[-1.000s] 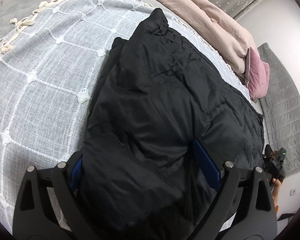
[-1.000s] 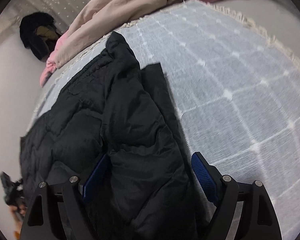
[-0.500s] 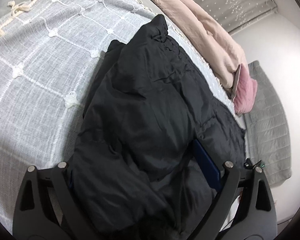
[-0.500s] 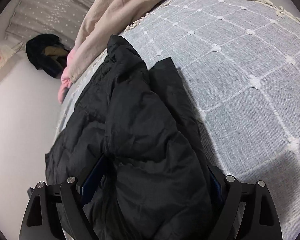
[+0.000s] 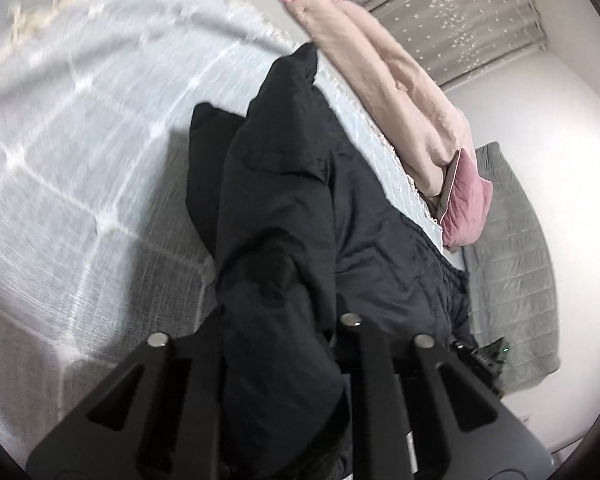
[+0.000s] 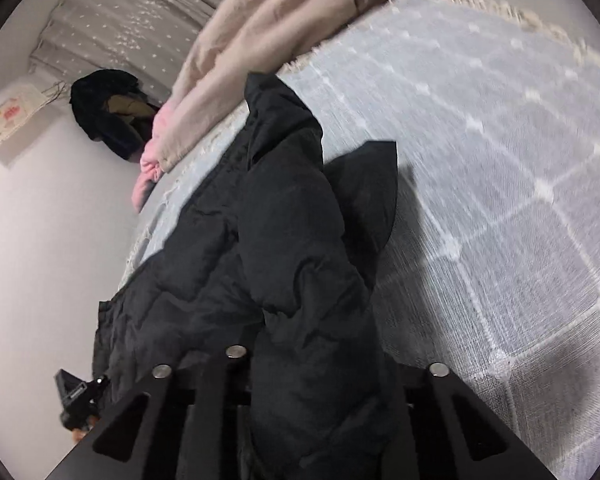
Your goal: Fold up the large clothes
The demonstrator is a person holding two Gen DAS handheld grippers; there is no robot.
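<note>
One black jacket (image 5: 284, 208) lies bunched on the grey checked bedspread (image 5: 80, 168). The left gripper (image 5: 276, 344) is clamped on a thick fold of it; the right gripper (image 6: 320, 360) likewise pinches a fold. Far off lie one beige duvet (image 5: 384, 92) and one pink pillow (image 5: 466, 204). No containers show.

Black jacket (image 5: 284, 208) on grey bedspread (image 5: 80, 140) w/ white grid, beige duvet (image 5: 384, 80), pink pillow (image 5: 466, 204).
</note>
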